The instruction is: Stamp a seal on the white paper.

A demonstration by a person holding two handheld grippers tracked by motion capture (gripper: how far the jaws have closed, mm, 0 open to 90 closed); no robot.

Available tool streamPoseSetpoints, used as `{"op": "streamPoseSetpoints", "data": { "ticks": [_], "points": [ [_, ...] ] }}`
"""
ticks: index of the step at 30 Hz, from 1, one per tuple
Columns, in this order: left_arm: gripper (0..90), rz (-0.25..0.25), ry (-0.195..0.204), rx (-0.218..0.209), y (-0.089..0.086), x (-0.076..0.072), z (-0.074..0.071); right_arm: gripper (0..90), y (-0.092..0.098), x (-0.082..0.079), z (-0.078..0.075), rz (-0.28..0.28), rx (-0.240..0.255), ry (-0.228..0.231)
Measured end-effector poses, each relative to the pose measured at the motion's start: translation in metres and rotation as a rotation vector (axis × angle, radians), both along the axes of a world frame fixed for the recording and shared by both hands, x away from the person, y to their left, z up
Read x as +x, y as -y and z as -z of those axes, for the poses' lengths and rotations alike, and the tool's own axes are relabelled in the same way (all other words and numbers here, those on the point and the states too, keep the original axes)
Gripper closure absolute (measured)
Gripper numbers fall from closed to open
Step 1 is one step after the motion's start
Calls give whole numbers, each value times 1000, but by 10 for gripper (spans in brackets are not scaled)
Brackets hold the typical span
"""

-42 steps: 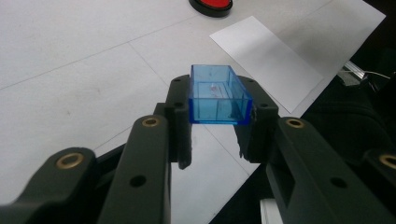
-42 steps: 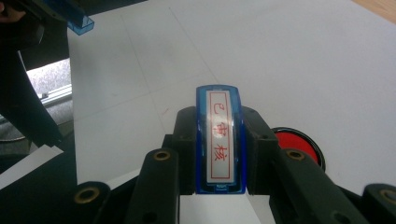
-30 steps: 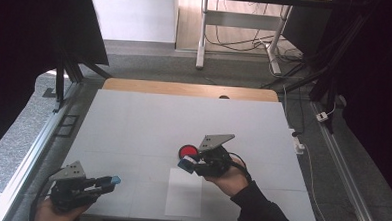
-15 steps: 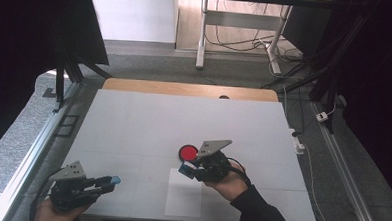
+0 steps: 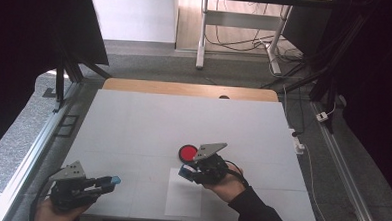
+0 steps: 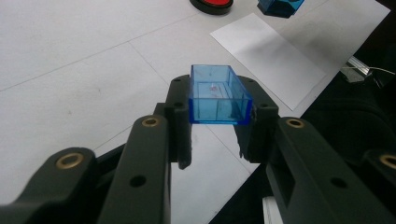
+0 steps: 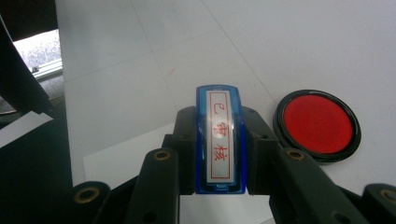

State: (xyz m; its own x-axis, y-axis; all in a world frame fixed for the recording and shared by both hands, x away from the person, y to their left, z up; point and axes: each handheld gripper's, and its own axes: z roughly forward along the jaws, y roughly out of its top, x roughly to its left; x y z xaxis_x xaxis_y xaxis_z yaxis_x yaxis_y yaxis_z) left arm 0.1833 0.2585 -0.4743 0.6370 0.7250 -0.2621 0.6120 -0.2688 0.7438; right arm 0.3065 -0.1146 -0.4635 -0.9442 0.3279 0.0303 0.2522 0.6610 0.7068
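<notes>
My left gripper (image 5: 110, 182) (image 6: 218, 119) sits at the table's front left corner, shut on a clear blue rectangular cap (image 5: 115, 179) (image 6: 218, 95) whose hollow side faces up. My right gripper (image 5: 186, 173) (image 7: 220, 144) hovers near the front middle, shut on a blue stamp (image 5: 184, 172) (image 7: 220, 137) that carries a white label with red characters. A round red ink pad (image 5: 187, 152) (image 7: 318, 125) in a black rim lies on the table just beyond and beside the stamp. In the left gripper view the ink pad (image 6: 212, 3) and the stamp (image 6: 279, 5) show at the top edge.
A white sheet of paper (image 5: 184, 197) (image 6: 268, 58) (image 7: 116, 158) lies at the front edge under the right hand. The white table top (image 5: 183, 120) stretches back to a wooden strip (image 5: 185, 88). Metal rails run along both sides; cables lie on the floor at the right.
My right gripper has drawn back a little toward the front edge with the stamp, uncovering more of the ink pad. The left gripper has stayed put.
</notes>
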Motion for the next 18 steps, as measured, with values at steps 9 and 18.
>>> {"op": "streamPoseSetpoints", "data": {
  "ticks": [9,18],
  "points": [
    [682,1,-1,0,0,0,0,706,-5,-2,10,-3,-46,0],
    [682,4,0,3,1,0,0,706,-10,-2,21,-22,-96,10]
  ]
}}
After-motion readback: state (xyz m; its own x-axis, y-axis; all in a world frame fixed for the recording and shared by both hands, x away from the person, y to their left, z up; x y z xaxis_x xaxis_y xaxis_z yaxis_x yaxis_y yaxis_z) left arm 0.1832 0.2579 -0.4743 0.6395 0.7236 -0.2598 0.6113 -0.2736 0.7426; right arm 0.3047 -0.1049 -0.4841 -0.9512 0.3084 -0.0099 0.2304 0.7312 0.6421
